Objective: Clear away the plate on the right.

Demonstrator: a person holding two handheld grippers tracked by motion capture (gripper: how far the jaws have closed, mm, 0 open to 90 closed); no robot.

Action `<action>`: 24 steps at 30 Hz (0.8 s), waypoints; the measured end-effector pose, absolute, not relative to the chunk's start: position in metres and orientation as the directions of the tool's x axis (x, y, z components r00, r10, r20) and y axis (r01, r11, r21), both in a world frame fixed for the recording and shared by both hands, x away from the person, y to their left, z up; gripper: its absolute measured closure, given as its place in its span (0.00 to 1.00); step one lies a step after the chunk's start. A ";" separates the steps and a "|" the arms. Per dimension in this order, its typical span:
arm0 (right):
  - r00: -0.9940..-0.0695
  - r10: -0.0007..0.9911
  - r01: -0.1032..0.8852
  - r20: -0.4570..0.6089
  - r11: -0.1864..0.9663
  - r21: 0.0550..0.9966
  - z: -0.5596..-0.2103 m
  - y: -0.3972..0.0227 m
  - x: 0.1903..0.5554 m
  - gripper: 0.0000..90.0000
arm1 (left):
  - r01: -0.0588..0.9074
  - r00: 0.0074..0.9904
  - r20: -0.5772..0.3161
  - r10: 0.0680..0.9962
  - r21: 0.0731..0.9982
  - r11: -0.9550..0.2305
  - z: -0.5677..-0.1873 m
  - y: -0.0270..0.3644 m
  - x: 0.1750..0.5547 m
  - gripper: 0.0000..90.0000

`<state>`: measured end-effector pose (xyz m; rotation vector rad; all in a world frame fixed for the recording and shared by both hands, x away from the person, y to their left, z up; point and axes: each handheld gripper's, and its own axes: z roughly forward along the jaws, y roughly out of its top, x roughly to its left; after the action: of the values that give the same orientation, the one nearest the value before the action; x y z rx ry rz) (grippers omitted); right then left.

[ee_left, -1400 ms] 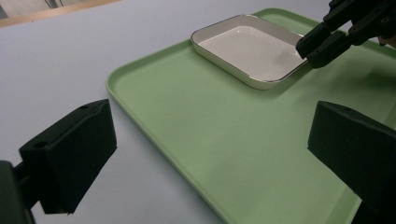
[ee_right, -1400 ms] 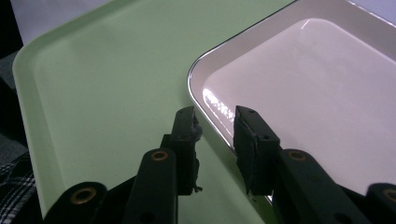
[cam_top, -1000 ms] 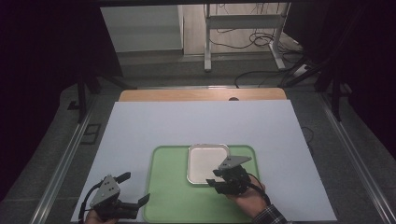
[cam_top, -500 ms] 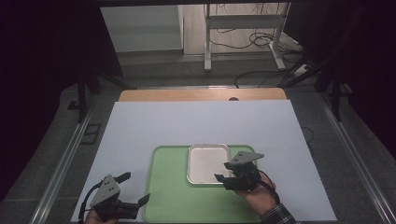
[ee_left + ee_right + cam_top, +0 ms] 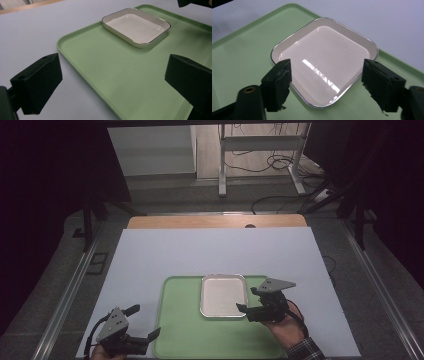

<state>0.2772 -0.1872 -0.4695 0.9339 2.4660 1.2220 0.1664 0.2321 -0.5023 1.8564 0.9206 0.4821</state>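
Observation:
A white rectangular dish [image 5: 224, 295] with a metal rim sits empty on the far middle of a green tray [image 5: 185, 330]. My right gripper [image 5: 249, 300] is open at the dish's near right corner, its jaws standing apart with nothing between them. In the right gripper view the dish [image 5: 324, 60] lies just beyond and below that gripper [image 5: 329, 83]. My left gripper [image 5: 142, 322] is open at the tray's near left corner. In the left gripper view this gripper [image 5: 113, 82] straddles the tray's edge [image 5: 82, 57], with the dish [image 5: 136, 26] farther off.
A pale sheet [image 5: 210, 250] covers the table, with bare room to the left, right and far side of the tray. A wooden strip [image 5: 215, 221] marks the far edge. Metal rails [image 5: 70, 290] run along both sides of the table.
My right gripper has drifted right and a little farther away, from over the dish's near edge to its right corner. The left gripper has stayed put.

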 end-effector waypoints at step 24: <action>-0.735 0.678 0.426 0.016 0.443 0.789 -0.465 -0.224 0.271 0.01 | 0.384 0.633 -0.060 0.772 0.890 -0.246 -0.502 0.231 0.166 0.01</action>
<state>0.2712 -0.2241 -0.4652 0.9478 2.3962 1.1802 0.1660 0.2315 -0.5023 1.8592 0.9220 0.4888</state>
